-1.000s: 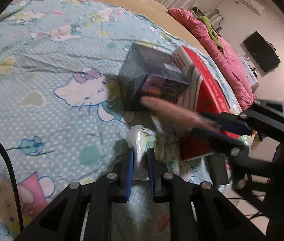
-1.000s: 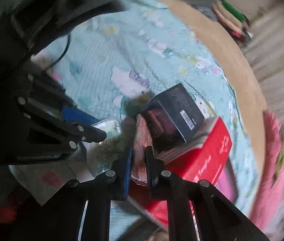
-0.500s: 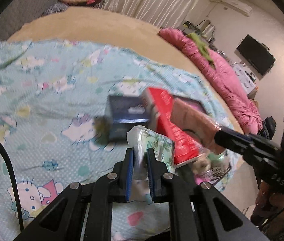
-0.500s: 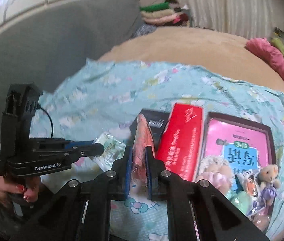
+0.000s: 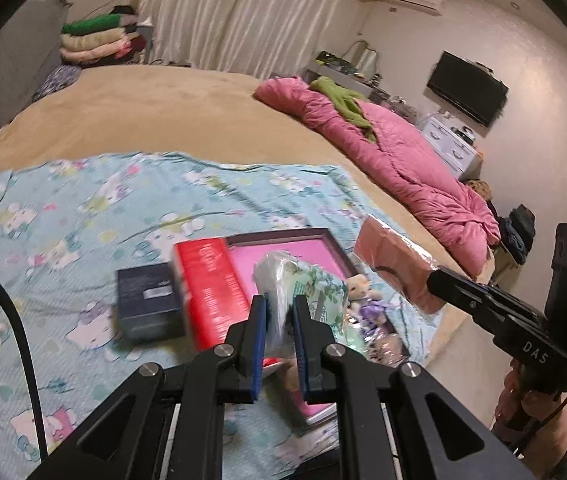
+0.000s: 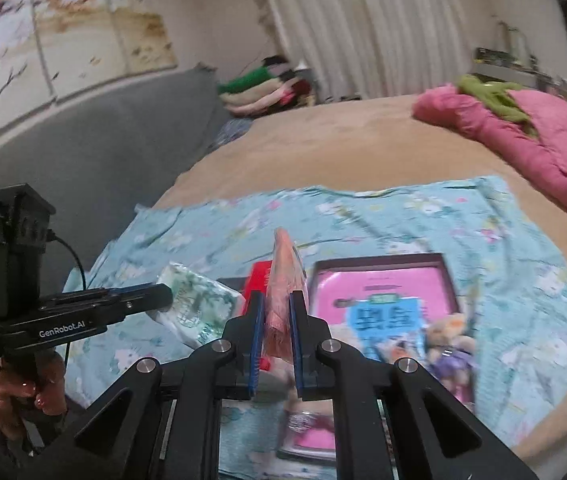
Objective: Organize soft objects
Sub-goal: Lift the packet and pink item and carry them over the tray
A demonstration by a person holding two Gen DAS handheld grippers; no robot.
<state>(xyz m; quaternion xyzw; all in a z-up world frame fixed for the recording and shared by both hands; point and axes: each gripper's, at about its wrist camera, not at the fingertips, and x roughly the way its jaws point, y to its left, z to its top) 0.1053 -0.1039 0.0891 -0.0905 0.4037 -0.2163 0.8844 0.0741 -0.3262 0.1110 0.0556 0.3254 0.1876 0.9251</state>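
Note:
My left gripper (image 5: 279, 312) is shut on a green-and-white floral tissue pack (image 5: 311, 292) and holds it in the air above the bed; the pack also shows in the right wrist view (image 6: 197, 304). My right gripper (image 6: 277, 312) is shut on a flat salmon-pink wrapped pack (image 6: 285, 280), held edge-on; the left wrist view shows that pack (image 5: 395, 264) at the right. Below lies an open pink-lined box (image 6: 379, 276) with small plush toys (image 6: 449, 340) at its near end.
A red box (image 5: 209, 288) and a dark blue box (image 5: 149, 300) lie on the light-blue cartoon sheet (image 5: 83, 216) left of the pink box. A pink quilt (image 5: 395, 160) lies along the beige bed's right edge. Folded clothes (image 5: 99, 38) are stacked at the back.
Both grippers have risen and tilted up with their packs. The boxes now sit lower and farther off, and more of the room shows.

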